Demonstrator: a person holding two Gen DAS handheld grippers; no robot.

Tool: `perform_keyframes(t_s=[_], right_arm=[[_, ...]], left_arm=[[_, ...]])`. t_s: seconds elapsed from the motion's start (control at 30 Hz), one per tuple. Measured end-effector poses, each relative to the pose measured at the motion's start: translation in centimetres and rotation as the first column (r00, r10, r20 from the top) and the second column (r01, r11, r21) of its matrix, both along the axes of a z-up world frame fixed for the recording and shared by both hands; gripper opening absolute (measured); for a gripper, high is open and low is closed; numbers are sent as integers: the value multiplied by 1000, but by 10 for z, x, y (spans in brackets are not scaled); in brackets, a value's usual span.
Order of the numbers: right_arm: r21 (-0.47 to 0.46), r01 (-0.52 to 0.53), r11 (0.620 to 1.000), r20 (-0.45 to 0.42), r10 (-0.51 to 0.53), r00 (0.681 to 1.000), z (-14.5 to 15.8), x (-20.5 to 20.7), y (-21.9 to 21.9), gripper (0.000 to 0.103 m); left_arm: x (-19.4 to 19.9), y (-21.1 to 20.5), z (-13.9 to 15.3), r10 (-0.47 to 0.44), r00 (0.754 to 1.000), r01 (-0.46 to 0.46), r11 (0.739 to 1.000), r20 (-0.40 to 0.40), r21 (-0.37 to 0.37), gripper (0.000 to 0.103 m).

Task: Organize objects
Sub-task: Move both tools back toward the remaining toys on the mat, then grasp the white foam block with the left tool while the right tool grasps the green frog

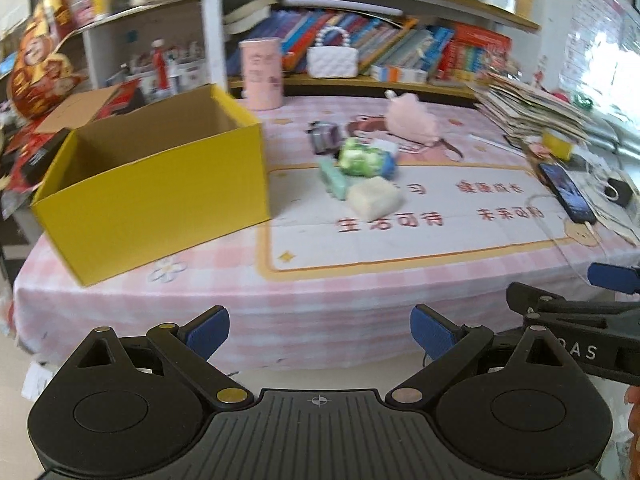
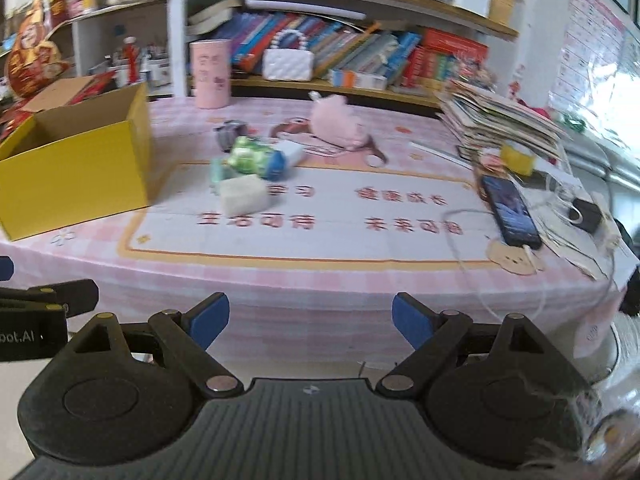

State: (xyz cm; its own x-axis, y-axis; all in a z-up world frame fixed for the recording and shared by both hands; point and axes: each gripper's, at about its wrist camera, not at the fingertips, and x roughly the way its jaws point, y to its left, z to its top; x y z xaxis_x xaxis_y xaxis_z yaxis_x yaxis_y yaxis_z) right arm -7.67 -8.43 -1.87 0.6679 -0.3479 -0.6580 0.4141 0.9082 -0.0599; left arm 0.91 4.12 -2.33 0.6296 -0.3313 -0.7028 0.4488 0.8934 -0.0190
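Both sets of blue-padded fingers stood spread wide with nothing between them. The left gripper (image 1: pixel 320 332) and the right gripper (image 2: pixel 310 322) hung side by side just short of the near edge of a table (image 1: pixel 360 292) covered in a pink checked cloth, each tilted down toward it. The right gripper's black arm and one blue pad showed at the right edge of the left wrist view; the left gripper's arm showed at the left edge of the right wrist view.

Beyond the fingers, at mid-table, lay a small cluster of loose items: a pale foam-like block (image 1: pixel 374 200) nearest the grippers, a mint-green bar (image 1: pixel 334 180) touching it on the left, a green-and-white packet (image 1: pixel 360 158) behind, and a blue-and-white packet (image 2: pixel 286 158) just beside that one. A small dark gadget (image 1: pixel 324 136) sat behind the cluster, and a pink plush toy (image 1: pixel 412 118) lay farther back.

An open yellow cardboard box (image 1: pixel 160 200) stood on the table's left side, well apart from the cluster, its flaps up.

A phone (image 2: pixel 510 212) on a white cable lay near the right edge beside a stack of papers (image 1: pixel 528 108). A pink cylindrical tin (image 1: pixel 262 74) and a white quilted handbag (image 1: pixel 332 60) stood at the back, before crowded bookshelves (image 2: pixel 360 52).
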Motion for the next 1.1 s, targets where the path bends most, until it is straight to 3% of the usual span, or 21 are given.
perform_keyframes(t_s=[0.47,0.9,1.1], right_arm=[[16,-20,1000,-13,21,1000,-1,39,-64,90],[27,-103,994,-6,103,995,-8,92,-126,90],[46,-122,991,17,122,992,-12,110,-143,90]], left_arm=[[40,-64,0,20,1000,-20,999,-4,25,99],[81,-106,-12,134,990,-133,991,-43,21,99],[97,-124,-19,172,985,-171,983,-20,59,98]])
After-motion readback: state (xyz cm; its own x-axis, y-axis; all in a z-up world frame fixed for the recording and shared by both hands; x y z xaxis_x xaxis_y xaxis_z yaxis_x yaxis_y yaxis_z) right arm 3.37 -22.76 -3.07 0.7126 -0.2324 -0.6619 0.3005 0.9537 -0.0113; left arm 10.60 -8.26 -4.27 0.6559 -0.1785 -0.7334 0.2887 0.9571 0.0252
